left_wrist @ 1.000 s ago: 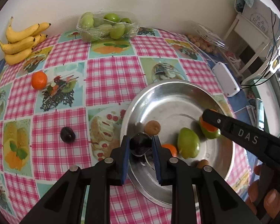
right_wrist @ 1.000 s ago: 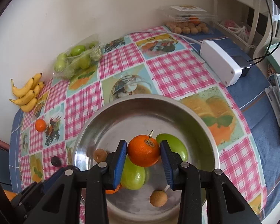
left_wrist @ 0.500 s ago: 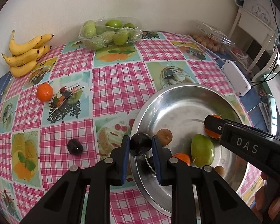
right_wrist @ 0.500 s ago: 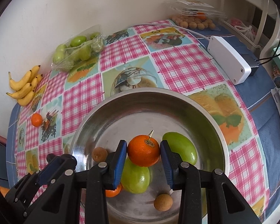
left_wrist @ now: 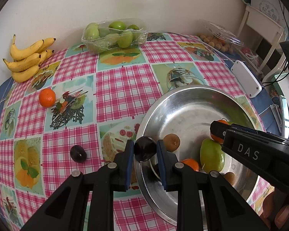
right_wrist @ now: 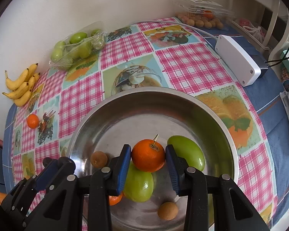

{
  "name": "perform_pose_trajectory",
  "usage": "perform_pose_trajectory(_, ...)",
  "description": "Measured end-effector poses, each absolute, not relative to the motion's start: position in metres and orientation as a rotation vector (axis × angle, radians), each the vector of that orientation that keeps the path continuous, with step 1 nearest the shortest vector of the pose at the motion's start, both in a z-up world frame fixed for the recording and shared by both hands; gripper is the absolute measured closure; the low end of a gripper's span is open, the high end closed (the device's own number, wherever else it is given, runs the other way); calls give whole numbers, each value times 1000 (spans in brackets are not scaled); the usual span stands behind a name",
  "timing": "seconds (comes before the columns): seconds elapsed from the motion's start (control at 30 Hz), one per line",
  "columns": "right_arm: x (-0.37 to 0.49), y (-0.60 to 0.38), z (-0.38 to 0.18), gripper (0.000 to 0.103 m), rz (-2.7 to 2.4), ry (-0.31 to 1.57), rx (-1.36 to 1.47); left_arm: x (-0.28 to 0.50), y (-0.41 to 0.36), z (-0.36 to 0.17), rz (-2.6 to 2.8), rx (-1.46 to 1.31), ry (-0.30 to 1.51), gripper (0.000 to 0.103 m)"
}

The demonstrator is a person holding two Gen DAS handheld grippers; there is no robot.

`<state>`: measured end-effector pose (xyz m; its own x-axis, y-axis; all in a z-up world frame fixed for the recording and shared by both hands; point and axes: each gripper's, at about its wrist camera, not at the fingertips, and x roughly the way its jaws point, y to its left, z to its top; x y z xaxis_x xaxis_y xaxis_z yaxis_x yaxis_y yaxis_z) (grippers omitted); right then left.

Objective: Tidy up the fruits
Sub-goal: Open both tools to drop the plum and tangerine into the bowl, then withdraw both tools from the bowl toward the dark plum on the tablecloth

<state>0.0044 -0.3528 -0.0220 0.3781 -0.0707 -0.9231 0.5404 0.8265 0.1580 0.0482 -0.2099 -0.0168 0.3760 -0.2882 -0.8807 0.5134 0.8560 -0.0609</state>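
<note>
My left gripper [left_wrist: 145, 151] is shut on a dark plum [left_wrist: 144, 150], held over the near left rim of the steel bowl [left_wrist: 185, 104]. Over the bowl's middle, my right gripper [right_wrist: 148, 158] is shut on an orange mandarin [right_wrist: 148, 157]. In the bowl [right_wrist: 125, 104] lie two green fruits [right_wrist: 138, 186] [right_wrist: 188, 152], another mandarin [right_wrist: 114, 199] partly hidden, and small brown fruits [right_wrist: 167, 210] [right_wrist: 98, 159]. A second plum [left_wrist: 78, 153] and a mandarin [left_wrist: 47, 97] rest on the checked tablecloth at left.
Bananas [left_wrist: 27, 57] lie at the far left by the wall. A clear tray of green fruits [left_wrist: 113, 34] stands at the back, a clear box of small brown fruits [left_wrist: 217, 40] at back right. A white device [right_wrist: 238, 62] with cables sits right of the bowl.
The left gripper with the plum has drawn back toward the bowl's left rim. The right gripper keeps the mandarin in about the same place.
</note>
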Motion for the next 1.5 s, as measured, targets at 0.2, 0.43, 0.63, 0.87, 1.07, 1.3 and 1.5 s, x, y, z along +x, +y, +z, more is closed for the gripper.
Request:
perform_pose_trajectory(0.2, 5, -352, -23, 63, -413, 1125, 473, 51, -208, -17, -527, 212, 1087, 78)
perform_pose_trajectory(0.43, 4, -355, -24, 51, -407, 1125, 488, 50, -208, -19, -547, 191, 1118, 66)
perform_pose_trajectory(0.63, 4, -351, -18, 48, -409, 1119, 461, 50, -206, -16, -551, 175, 1125, 65)
perform_pose_trajectory(0.87, 2, -345, -8, 29, -407, 1104, 420, 53, -196, -14, -508, 153, 1157, 55)
perform_pose_trajectory(1.07, 0, -339, -6, 19, -392, 1101, 405, 60, -185, -15, -458, 126, 1179, 45)
perform_pose_trajectory(1.3, 0, -337, -6, 8, -385, 1094, 404, 68, -171, -19, -390, 88, 1203, 36)
perform_pose_trajectory(1.5, 0, -337, -7, 0, -383, 1096, 404, 75, -155, -22, -320, 31, 1214, 33)
